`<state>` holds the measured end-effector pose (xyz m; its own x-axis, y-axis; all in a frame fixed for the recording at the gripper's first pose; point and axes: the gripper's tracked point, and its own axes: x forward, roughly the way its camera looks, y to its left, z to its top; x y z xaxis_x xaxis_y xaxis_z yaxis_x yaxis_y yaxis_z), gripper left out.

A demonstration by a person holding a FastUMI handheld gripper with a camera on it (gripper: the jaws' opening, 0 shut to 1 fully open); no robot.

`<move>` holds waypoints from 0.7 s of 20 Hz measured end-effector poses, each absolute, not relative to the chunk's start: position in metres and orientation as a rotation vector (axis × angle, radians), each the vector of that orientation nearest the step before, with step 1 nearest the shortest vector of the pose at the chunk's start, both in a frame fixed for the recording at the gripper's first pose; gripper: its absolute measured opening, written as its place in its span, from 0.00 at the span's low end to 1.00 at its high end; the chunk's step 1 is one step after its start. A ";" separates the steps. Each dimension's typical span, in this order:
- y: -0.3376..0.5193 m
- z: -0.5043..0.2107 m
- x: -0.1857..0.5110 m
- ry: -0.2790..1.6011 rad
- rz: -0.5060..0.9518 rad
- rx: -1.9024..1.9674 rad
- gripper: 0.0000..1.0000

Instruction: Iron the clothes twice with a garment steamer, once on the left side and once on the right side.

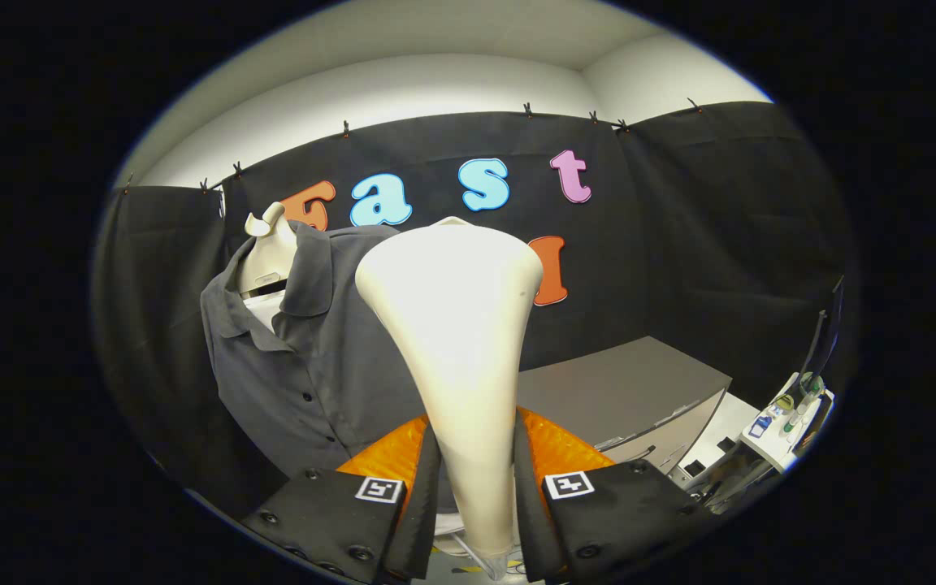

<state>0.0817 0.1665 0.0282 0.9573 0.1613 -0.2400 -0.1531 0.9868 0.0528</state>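
Note:
My gripper (476,479) is shut on the narrow handle of a cream garment steamer (456,325), both fingers pressing its sides. The steamer stands upright between the fingers and widens to a broad head above them. Beyond it and to the left hangs a dark grey button-up shirt (305,366) on a pale mannequin hanger (266,248) against the booth's black cloth wall. The steamer's head is beside the shirt's right shoulder and covers part of it. I cannot tell whether it touches the fabric.
A grey cabinet (630,390) stands beyond the fingers to the right. Further right, a white shelf (789,422) carries small bottles and items next to a dark screen edge. The black cloth wall hangs behind everything.

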 end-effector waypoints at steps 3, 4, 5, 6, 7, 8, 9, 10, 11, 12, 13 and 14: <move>0.160 0.028 0.082 0.246 0.168 0.040 0.50; 0.159 0.028 0.082 0.244 0.170 0.042 0.50; 0.158 0.029 0.083 0.244 0.172 0.044 0.50; 0.156 0.030 0.083 0.242 0.173 0.046 0.50; 0.156 0.031 0.084 0.241 0.175 0.046 0.50; 0.155 0.031 0.084 0.241 0.178 0.047 0.50; 0.155 0.031 0.085 0.241 0.181 0.046 0.50; 0.156 0.030 0.086 0.240 0.186 0.041 0.50; 0.157 0.029 0.088 0.240 0.190 0.039 0.50; 0.157 0.029 0.089 0.243 0.193 0.039 0.50; 0.157 0.028 0.090 0.246 0.195 0.038 0.50; 0.158 0.026 0.091 0.249 0.196 0.037 0.50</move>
<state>0.0907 0.1575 0.0264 0.9501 0.1973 -0.2415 -0.1883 0.9803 0.0602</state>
